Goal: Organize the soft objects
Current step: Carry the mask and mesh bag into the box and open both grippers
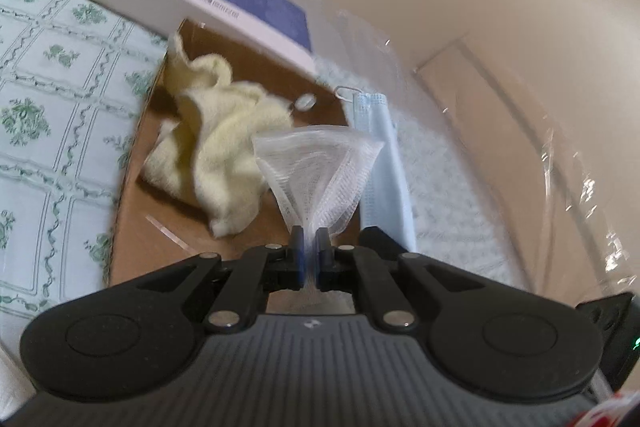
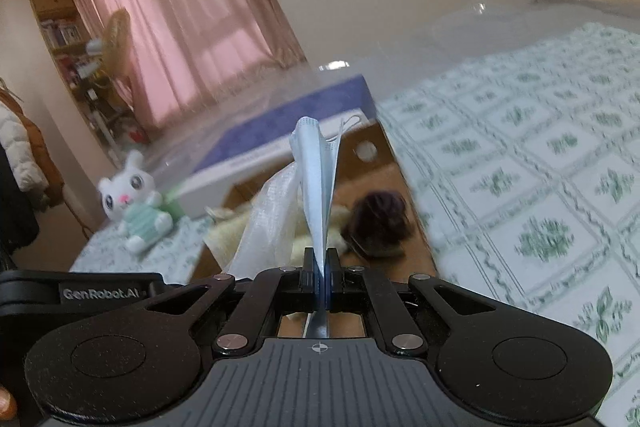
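"GenRobot.AI" lettering marks left gripper (image 2: 100, 293) beside right gripper (image 2: 321, 263).

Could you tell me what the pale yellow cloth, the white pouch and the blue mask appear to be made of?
The pale yellow cloth looks like terry or fleece: matte, fuzzy nap, soft rumpled folds. The white pouch in the left tongs seems a fine synthetic mesh, translucent with a visible weave. The blue mask in the right tongs looks like nonwoven fabric, matte, pleated, with a thin ear loop.
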`<state>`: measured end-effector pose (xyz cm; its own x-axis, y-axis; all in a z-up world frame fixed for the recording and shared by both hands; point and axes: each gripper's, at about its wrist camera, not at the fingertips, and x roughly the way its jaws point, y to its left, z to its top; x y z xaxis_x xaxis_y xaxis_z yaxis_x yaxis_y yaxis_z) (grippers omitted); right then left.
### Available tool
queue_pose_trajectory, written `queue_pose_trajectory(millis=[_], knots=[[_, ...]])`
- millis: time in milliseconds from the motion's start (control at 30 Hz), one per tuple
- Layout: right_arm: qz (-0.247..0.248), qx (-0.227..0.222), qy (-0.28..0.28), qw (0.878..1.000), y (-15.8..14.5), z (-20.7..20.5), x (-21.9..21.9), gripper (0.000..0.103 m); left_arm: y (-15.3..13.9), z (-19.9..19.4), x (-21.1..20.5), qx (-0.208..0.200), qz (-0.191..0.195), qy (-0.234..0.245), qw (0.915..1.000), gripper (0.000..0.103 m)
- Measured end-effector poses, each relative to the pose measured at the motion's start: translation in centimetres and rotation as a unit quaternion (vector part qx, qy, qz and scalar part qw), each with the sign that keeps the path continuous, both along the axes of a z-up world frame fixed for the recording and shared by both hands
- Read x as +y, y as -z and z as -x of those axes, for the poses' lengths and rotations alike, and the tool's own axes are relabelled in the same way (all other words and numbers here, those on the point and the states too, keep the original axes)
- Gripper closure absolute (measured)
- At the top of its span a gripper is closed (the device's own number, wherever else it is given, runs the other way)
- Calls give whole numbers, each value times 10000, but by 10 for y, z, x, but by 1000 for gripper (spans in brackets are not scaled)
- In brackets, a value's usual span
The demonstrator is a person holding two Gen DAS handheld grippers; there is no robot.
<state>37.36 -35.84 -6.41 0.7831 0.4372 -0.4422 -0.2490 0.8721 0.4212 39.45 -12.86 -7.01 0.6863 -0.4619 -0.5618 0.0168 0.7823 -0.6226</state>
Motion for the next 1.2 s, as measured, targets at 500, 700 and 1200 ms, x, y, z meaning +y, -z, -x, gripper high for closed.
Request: queue_pose_trajectory(millis=[500, 700, 1200], knots=[[1145, 271, -558, 9915, 15, 22, 17, 72, 14, 15, -18, 88, -1433, 259, 9893, 76], [1242, 114, -405, 9914, 6, 37, 9, 48, 6, 27, -14, -26, -1466, 351, 9886, 67], [783, -86, -130, 9968, -15, 89, -5, 43, -34, 74, 15, -494, -1187, 308, 9912, 62]])
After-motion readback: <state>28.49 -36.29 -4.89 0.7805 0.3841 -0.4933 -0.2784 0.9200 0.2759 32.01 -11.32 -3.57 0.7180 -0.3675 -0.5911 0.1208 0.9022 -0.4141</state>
